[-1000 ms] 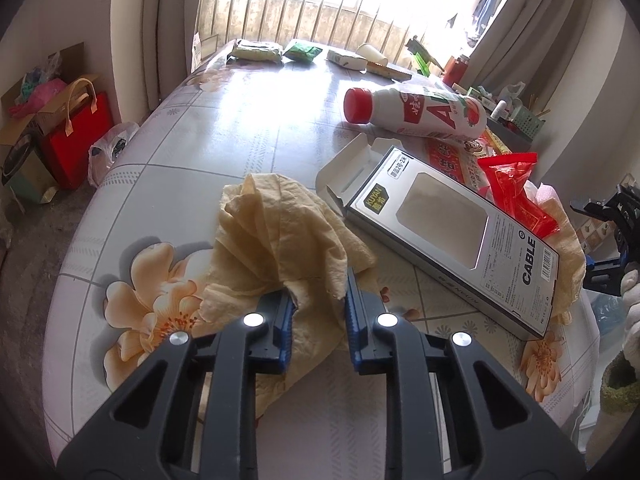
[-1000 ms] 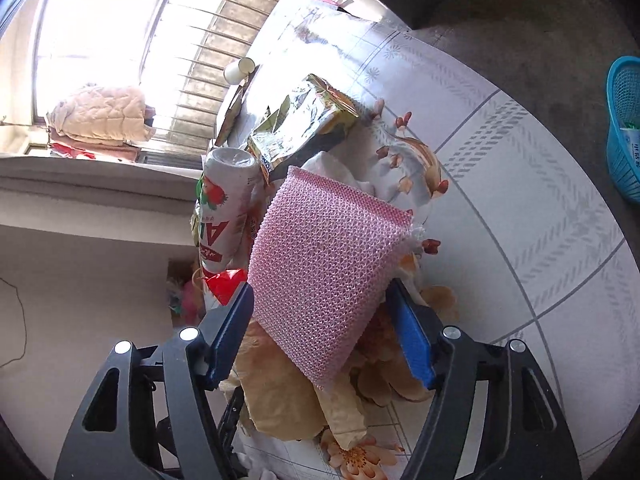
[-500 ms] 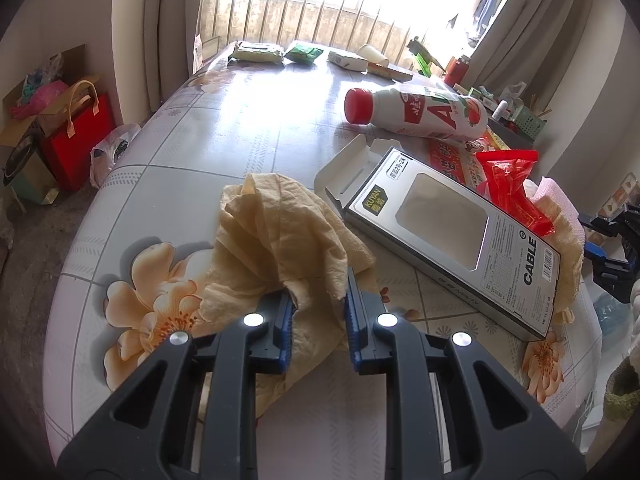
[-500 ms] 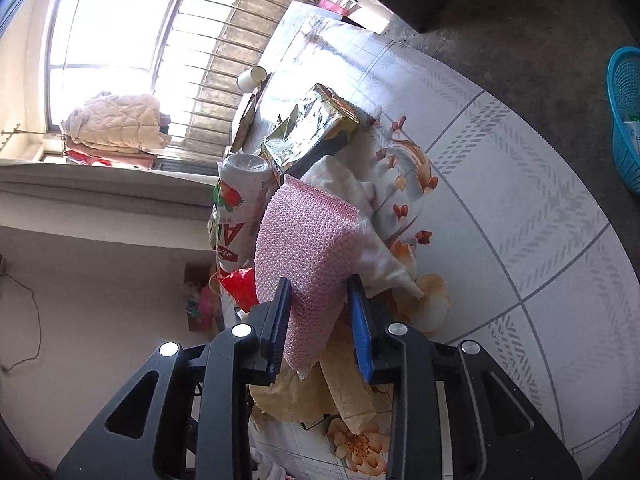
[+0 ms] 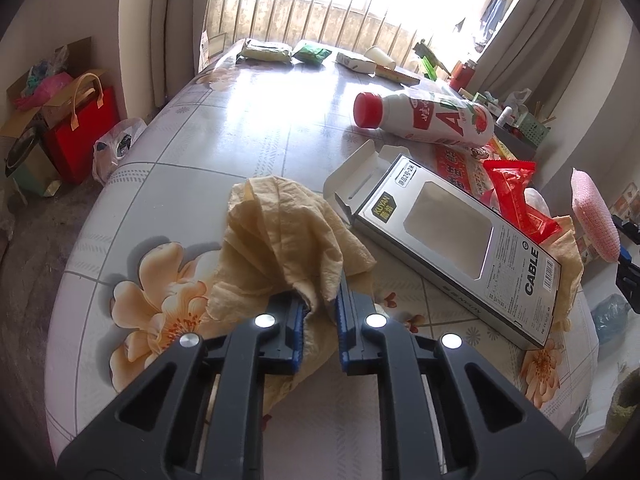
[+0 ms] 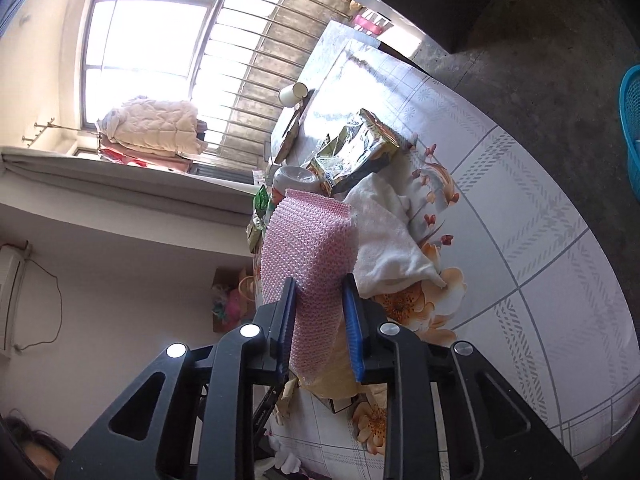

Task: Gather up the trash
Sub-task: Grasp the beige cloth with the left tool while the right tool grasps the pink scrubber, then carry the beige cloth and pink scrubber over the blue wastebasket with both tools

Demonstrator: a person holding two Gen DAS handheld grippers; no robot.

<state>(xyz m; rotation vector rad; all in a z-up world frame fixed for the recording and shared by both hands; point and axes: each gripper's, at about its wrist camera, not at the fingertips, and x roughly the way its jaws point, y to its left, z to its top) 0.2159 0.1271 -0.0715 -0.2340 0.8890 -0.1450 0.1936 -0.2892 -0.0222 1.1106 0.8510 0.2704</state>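
Left gripper (image 5: 320, 312) — jaws just closing — pinches yellow cloth (image 5: 280, 236) on table (image 5: 200, 148).

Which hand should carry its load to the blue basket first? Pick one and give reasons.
Probably right. The right gripper is shut on the pink scrubber, lifted off the table, and the blue basket shows in its view. The left gripper pinches the yellow cloth, which lies on the table.

Bottle (image 5: 428, 120) behind box (image 5: 452, 240)

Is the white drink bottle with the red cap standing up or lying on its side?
Lying on its side. The bottle rests lengthwise on the table, its red cap on and pointing sideways.
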